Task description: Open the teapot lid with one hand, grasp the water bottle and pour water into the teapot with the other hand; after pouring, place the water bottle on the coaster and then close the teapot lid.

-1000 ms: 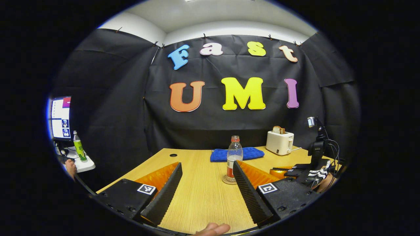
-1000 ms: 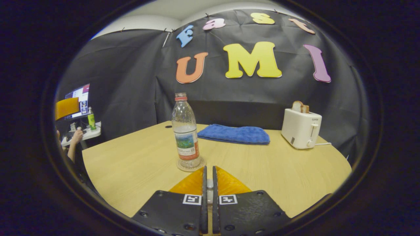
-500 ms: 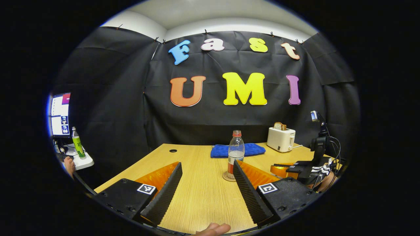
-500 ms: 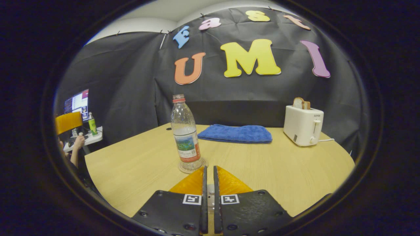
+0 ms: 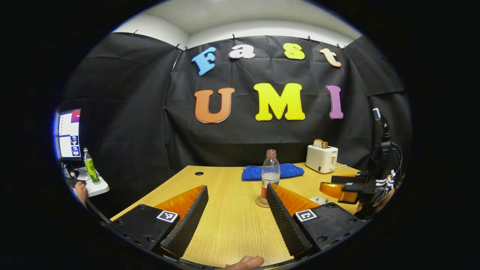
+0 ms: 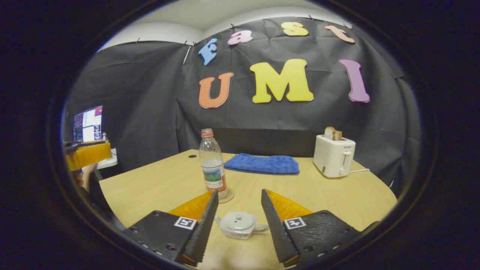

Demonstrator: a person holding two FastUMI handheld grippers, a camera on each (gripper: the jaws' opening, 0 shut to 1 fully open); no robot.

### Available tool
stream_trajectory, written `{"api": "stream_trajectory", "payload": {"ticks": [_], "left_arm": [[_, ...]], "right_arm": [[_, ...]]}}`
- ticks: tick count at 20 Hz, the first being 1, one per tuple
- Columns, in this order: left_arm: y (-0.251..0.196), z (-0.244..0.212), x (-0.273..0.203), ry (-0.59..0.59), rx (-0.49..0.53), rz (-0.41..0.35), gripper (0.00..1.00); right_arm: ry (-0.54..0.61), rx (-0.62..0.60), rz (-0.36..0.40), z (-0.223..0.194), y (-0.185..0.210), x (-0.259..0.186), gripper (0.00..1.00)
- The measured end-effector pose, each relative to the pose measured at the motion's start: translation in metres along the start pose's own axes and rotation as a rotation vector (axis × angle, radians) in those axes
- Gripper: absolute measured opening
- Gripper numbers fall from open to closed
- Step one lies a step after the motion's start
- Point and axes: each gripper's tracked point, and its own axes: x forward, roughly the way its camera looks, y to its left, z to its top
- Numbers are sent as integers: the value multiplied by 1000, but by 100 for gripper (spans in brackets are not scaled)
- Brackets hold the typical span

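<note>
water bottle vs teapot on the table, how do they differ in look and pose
The clear plastic water bottle with a red cap is tall and slim; the small white ceramic teapot is squat and rounded. The bottle stands on a round coaster; the teapot sits straight on the wooden table, nearer the camera. The bottle is see-through, the teapot opaque. Both are upright and closed.

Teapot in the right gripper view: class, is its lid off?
No, the lid sits on the teapot, which stands on the table between the open tongs.
</note>
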Motion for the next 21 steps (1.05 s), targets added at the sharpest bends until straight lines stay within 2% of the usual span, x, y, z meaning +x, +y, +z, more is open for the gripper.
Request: {"api": "stream_trajectory", "payload": {"ticks": [1, 2, 3, 7, 11, 21], "left_arm": [[-1, 0, 1, -1, -3, -5, 98], [-2, 1, 1, -3, -5, -7, 98], [-3, 2, 0, -5, -4, -4, 98], [-10, 1, 0, -1, 5, -4, 97], [-25, -1, -1, 9, -2, -23, 98], [-51, 1, -8, 8, 20, -28, 98]], "right_arm": [[-12, -1, -5, 5, 0, -7, 76], [-18, -5, -22, 7, -4, -15, 92], [-23, -9, -46, 11, -9, -22, 97], [-70, -10, -140, 30, -26, -60, 98], [-62, 10, -225, 32, -52, -94, 98], [-129, 83, -306, 32, -107, -148, 97]]}}
